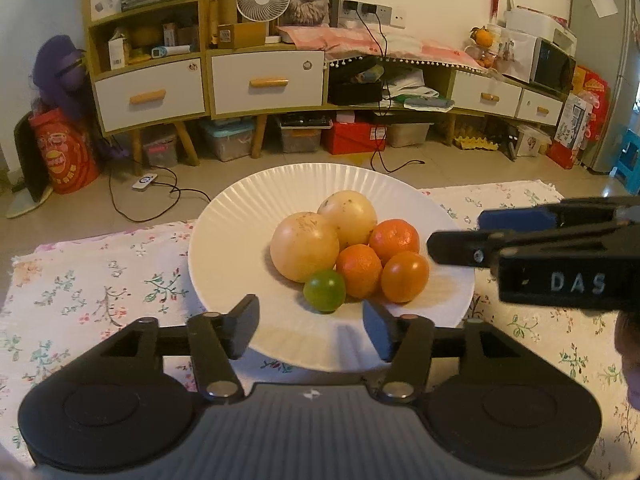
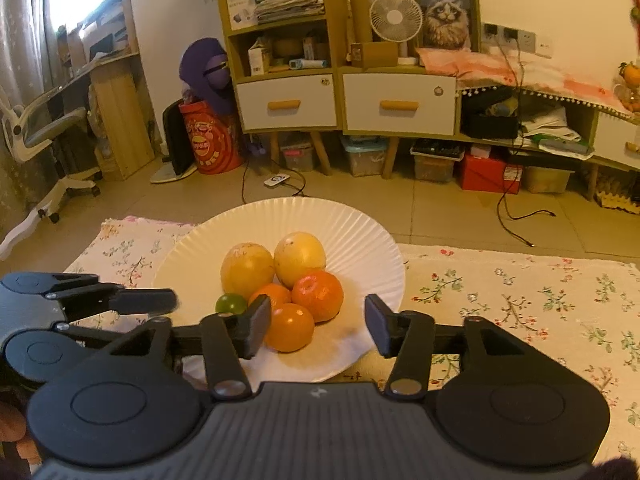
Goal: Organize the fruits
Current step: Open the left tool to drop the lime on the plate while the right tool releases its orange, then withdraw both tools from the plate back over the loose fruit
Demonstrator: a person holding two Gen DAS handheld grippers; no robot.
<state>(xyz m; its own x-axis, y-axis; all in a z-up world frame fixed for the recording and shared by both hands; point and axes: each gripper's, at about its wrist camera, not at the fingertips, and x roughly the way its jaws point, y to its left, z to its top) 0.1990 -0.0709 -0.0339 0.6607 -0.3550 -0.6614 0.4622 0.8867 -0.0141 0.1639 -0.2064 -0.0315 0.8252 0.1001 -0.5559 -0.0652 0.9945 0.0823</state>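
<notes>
— White plate (image 1: 224,216): we count six fruits (image 1: 344,252) heaped at its centre, none on the worktop (image 1: 100,280).

— Agreed, looks gathered. Left gripper (image 1: 310,330) and right gripper (image 2: 318,326) fingers apart, empty, at the plate's near rim.

floral tablecloth (image 1: 100,280) over the table, white ridged plate (image 1: 240,208) sitting on it toward the far edge, tiled floor (image 1: 280,160) beyond
</notes>
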